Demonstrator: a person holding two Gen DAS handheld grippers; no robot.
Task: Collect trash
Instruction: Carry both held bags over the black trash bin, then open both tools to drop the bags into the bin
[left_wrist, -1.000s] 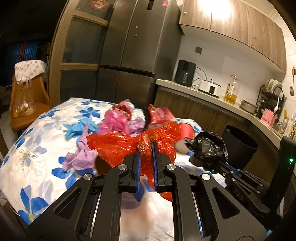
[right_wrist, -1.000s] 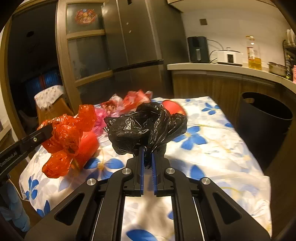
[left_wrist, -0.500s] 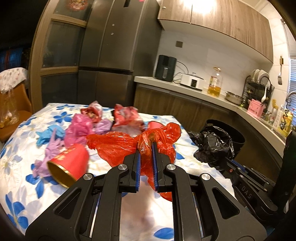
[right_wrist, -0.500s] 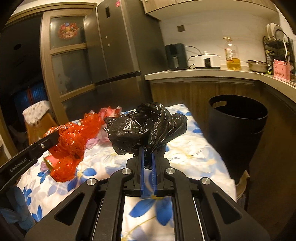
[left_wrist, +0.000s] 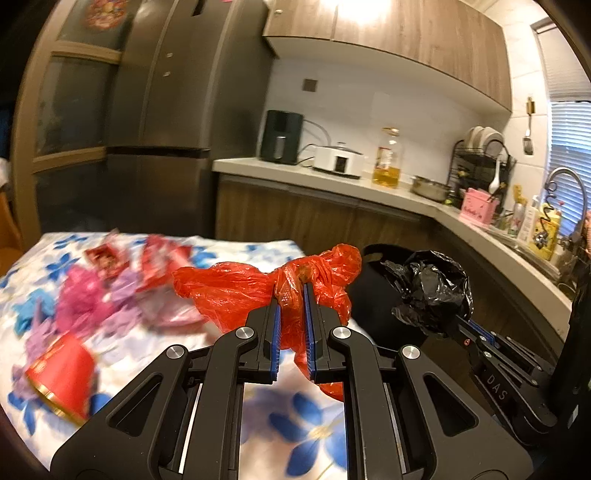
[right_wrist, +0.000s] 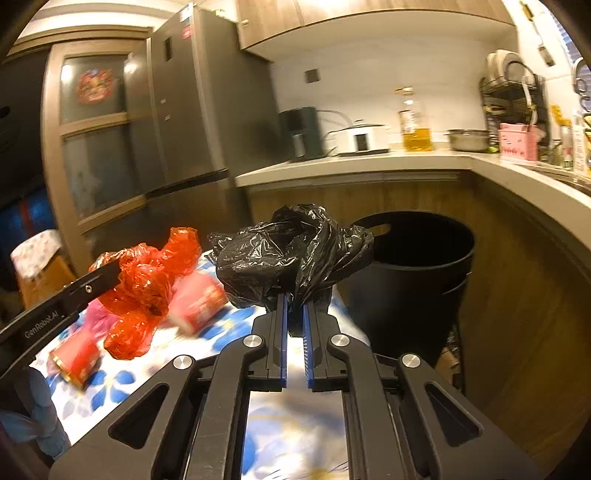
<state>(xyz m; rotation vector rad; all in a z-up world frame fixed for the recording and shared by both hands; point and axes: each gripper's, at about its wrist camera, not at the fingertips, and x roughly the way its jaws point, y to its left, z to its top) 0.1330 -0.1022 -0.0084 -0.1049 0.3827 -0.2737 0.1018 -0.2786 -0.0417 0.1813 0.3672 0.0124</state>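
Left gripper (left_wrist: 292, 295) clamped on crumpled red plastic bag (left_wrist: 236, 291), bag bunched between blue pads (left_wrist: 276, 325), lifted above table (left_wrist: 295, 424) with floral cloth. Same red bag in right wrist view (right_wrist: 144, 284), pinched at tip of left gripper (right_wrist: 114, 273), hanging over table edge area.

Right gripper (right_wrist: 294, 306) clenched on crumpled black plastic bag (right_wrist: 291, 254), bag bulging above the pads (right_wrist: 283, 332). In left wrist view black bag (left_wrist: 436, 291) held at tip of right gripper (left_wrist: 452, 330), right of red bag, in front of black trash bin (left_wrist: 373, 288). In right wrist view bin (right_wrist: 413, 280) open-topped, standing just beyond table's far corner, against wooden counter cabinets (right_wrist: 517, 295); black bag near bin rim, left of opening, not inside.

Left on table, blurred: red paper cup (left_wrist: 61, 376) lying on its side, pink and purple wrappers (left_wrist: 88, 306), red packets (left_wrist: 107, 258). Red cup also in right wrist view (right_wrist: 75, 360), below red bag.

Background: steel fridge (left_wrist: 177, 110), counter (left_wrist: 332, 181) with black appliance (left_wrist: 281, 136), white cooker (left_wrist: 338, 160), oil bottle (left_wrist: 386, 158), dish rack (left_wrist: 480, 155).
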